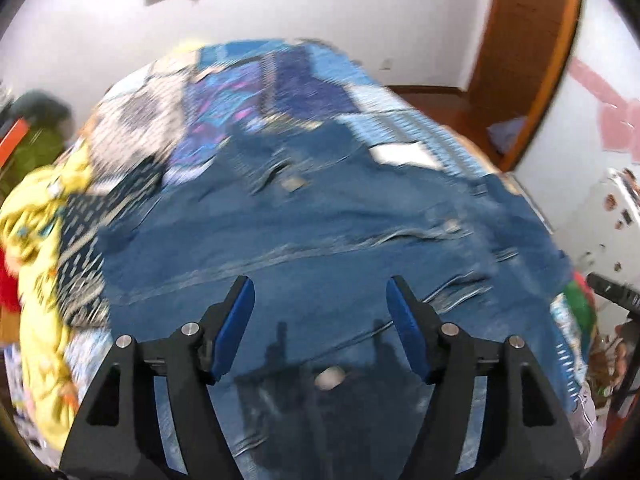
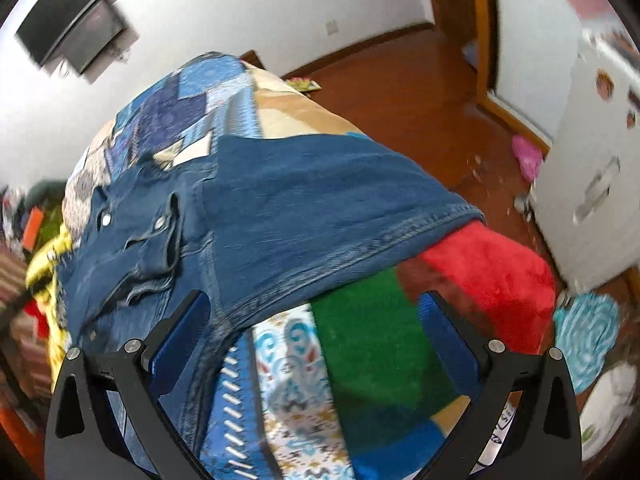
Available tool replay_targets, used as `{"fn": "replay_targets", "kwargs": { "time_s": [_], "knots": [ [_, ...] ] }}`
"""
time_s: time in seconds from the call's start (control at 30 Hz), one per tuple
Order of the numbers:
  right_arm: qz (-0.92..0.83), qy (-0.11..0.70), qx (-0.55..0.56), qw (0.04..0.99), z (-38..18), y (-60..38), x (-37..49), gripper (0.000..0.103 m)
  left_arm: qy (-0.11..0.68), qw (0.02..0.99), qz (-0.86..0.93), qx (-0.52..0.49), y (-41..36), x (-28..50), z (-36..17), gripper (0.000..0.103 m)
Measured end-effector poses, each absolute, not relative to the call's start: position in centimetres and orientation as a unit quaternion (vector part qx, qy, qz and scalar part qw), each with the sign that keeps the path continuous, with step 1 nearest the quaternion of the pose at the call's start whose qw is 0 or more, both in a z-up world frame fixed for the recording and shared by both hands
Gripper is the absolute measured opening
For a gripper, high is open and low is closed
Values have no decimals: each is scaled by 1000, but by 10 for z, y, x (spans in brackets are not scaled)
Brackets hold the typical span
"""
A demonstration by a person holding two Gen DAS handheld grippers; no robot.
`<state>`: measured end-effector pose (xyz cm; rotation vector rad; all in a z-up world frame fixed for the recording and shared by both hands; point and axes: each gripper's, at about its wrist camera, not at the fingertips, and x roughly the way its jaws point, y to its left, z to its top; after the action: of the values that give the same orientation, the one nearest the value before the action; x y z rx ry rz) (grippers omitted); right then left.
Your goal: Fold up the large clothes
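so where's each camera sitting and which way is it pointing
Left wrist: sits on the left gripper, looking forward and down over the denim garment spread on the patchwork bed cover; both blue-padded fingers show, open.
Right wrist: sits on the right gripper, looking at the garment's hem and the red blanket; its fingers show, open.
Shared: the garment, the cover, the wooden door frame.

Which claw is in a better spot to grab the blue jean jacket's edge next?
Probably the right claw: it is open right at the denim jacket hem, over the patchwork quilt. The left claw, also open, hovers over the jacket's flat middle.
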<state>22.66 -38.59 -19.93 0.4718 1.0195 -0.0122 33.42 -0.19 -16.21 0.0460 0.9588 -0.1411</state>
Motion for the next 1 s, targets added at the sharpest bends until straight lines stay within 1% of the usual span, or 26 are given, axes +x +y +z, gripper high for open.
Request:
{"fn": "replay_targets", "kwargs": {
  "time_s": [0.2, 0.4, 0.43, 0.47, 0.53, 0.57, 0.6, 0.63, 0.67, 0.73, 0.8, 0.87, 1.0],
  "knots": [
    [13, 507, 297, 809, -227, -414, 241, 103, 486, 873, -17, -13, 47, 309, -183, 67],
    [32, 504, 349, 789, -244, -430, 261, 103, 494, 865, 7, -83, 83, 286, -194, 67],
    [33, 503, 361, 785, -248, -434, 264, 101, 493, 865, 9, -93, 86, 283, -195, 67],
    [30, 502, 370, 781, -253, -437, 267, 98, 493, 864, 11, -100, 89, 281, -195, 67],
    [10, 501, 374, 780, -259, -445, 272, 82, 494, 863, 13, -107, 92, 279, -196, 68],
    [1, 500, 376, 780, -261, -448, 275, 79, 494, 862, 16, -107, 94, 276, -197, 68],
    [-7, 499, 381, 778, -264, -452, 278, 72, 495, 862, 19, -107, 94, 275, -197, 68],
    [-14, 497, 386, 777, -266, -455, 280, 62, 495, 862, 20, -107, 95, 273, -198, 68],
    [-22, 496, 388, 776, -268, -460, 280, 57, 495, 862, 20, -107, 96, 271, -198, 68],
    [-35, 492, 395, 775, -269, -468, 281, 36, 496, 862, 21, -104, 97, 267, -199, 68],
    [-46, 487, 412, 769, -269, -475, 279, 24, 497, 862, 23, -99, 97, 263, -199, 68],
    [-48, 480, 420, 769, -265, -477, 275, 20, 495, 864, 21, -91, 97, 259, -198, 68],
    [-60, 469, 383, 793, -242, -466, 273, 15, 491, 867, 17, -83, 99, 253, -196, 68]
  ]
}}
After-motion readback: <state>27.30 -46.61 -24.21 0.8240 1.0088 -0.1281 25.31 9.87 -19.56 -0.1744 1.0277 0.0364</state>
